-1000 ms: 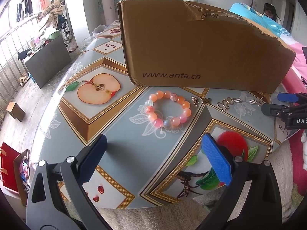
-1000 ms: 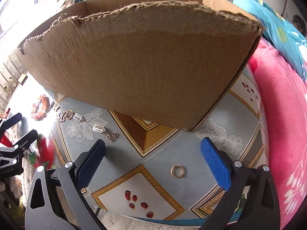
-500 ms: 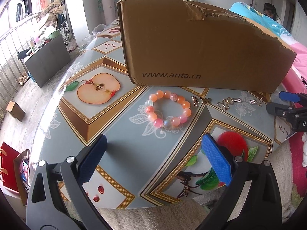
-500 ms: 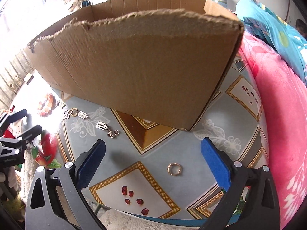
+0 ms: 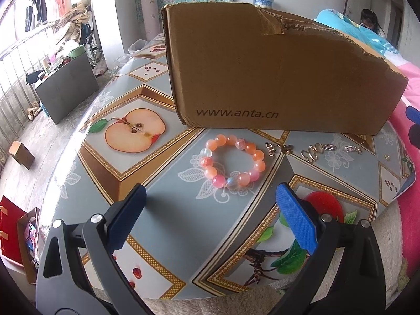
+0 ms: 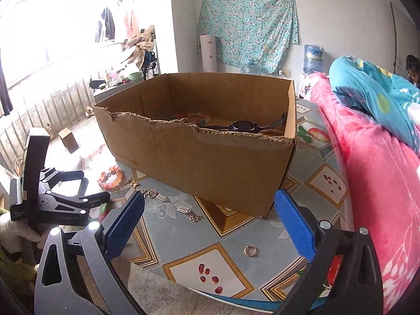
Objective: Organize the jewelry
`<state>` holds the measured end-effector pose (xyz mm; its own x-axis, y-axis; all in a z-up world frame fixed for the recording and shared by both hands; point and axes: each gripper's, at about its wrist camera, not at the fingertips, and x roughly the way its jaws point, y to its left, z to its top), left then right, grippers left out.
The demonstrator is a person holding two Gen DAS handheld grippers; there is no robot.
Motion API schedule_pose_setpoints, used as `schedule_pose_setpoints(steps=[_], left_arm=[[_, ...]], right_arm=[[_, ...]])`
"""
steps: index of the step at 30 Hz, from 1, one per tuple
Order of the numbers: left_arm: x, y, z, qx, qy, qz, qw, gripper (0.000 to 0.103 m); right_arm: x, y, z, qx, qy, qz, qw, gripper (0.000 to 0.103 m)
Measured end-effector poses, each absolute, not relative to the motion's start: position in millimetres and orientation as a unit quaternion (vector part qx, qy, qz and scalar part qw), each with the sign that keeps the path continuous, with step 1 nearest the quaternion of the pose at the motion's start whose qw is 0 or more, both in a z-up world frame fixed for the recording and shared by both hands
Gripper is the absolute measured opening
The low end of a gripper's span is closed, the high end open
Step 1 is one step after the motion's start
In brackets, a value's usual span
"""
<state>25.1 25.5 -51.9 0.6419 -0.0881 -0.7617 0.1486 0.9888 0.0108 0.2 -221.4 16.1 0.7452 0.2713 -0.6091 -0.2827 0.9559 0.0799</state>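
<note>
Left gripper (image 5: 210,210) held low with jaws spread before bead bracelet (image 5: 233,165); right gripper (image 6: 210,220) raised, spread, empty. Cardboard box (image 5: 275,78) printed "www.anta.cn".

Bright daylight from left window (image 6: 39,39); glare, fisheye-warped edges.

The left gripper (image 5: 210,218), black-framed with blue textured pads (image 5: 296,223), is held level in the lower part of its frame, its jaws spread wide and nothing gripped. The right gripper (image 6: 208,225), of the same build, is likewise held wide apart and unloaded across the bottom of its frame.
</note>
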Motion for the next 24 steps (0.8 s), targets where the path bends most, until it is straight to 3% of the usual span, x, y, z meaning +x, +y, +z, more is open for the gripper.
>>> schedule_pose_setpoints(steps=[6, 12, 19, 24], left_arm=[[26.3, 25.5, -52.2, 0.034, 0.415, -0.061, 0.907, 0.096], [30.1, 28.5, -50.9, 0.047, 0.433, -0.086, 0.896, 0.096], [20.9, 26.3, -53.8, 0.031, 0.412, -0.056, 0.909, 0.096], [24.2, 27.6, -52.2, 0.045, 0.429, -0.079, 0.898, 0.096]], right_arm=[[-2.1, -203.2, 27.4, -0.038, 0.323, 0.146, 0.934, 0.097], [-7.0, -204.4, 26.9, 0.008, 0.308, 0.136, 0.942, 0.097], [-8.6, -200.3, 32.8, -0.068, 0.319, 0.137, 0.935, 0.097], [-11.9, -218.5, 15.0, 0.002, 0.307, 0.094, 0.947, 0.097]])
